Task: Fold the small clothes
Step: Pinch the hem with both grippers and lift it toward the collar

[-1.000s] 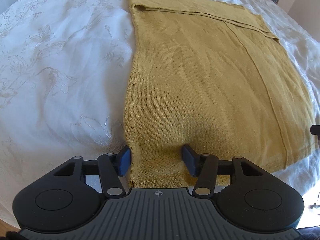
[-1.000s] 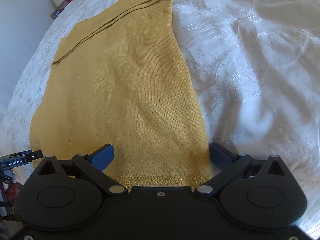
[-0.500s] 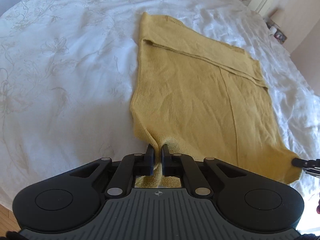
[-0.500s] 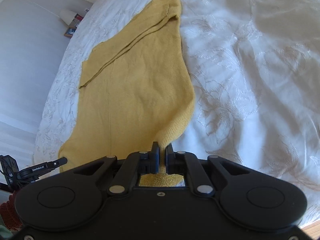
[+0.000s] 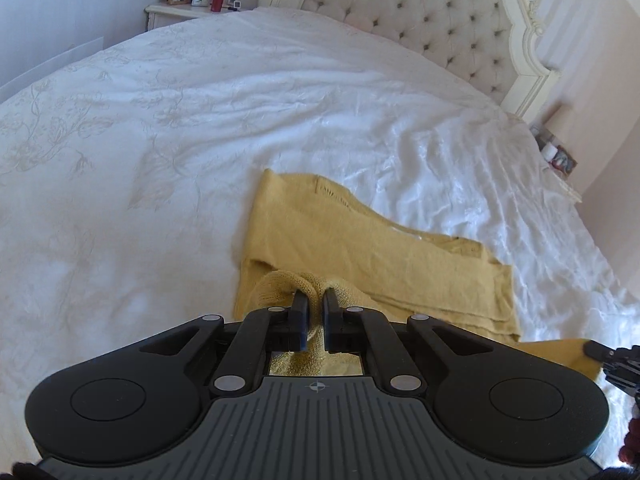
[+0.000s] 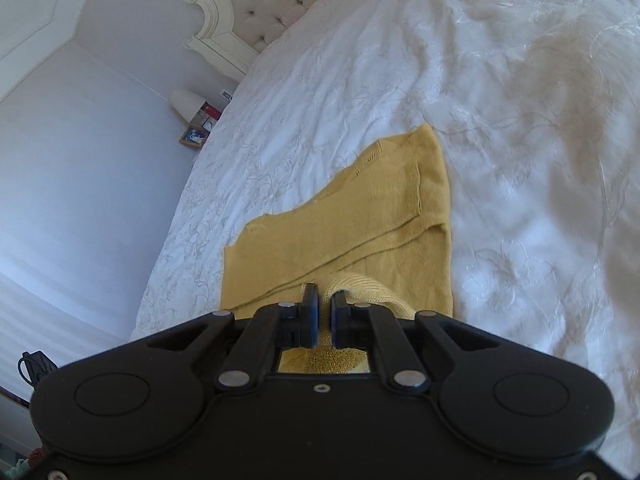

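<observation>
White embroidered bedding (image 5: 200,128) fills the view, rumpled and soft, with a tufted headboard (image 5: 420,12) at the far end and a bedside table (image 5: 180,12) crowded with frames and a red bottle. On the bed lies a mustard knit top (image 5: 380,256), its far part flat on the cover, its near hem lifted off the surface. Left gripper (image 5: 315,312) is clenched on one corner of that hem, knit bunched between the fingers. Right gripper (image 6: 325,312) is likewise pinched tight on the opposite corner, fabric bulging over its right finger.

This knit looks light and floppy, I'd say, with no stiffness at all: it sags between the two grips and will drape wherever it's carried. Loose stitches could stretch or snag, so holding right at the ribbed hem corners seems the sound choice. Bedding underneath is soft and wrinkled, likely to give and drag at the cloth rather than let it slide. Pale walls surround the bed; another table (image 6: 196,120) sits beside it in the right view.
</observation>
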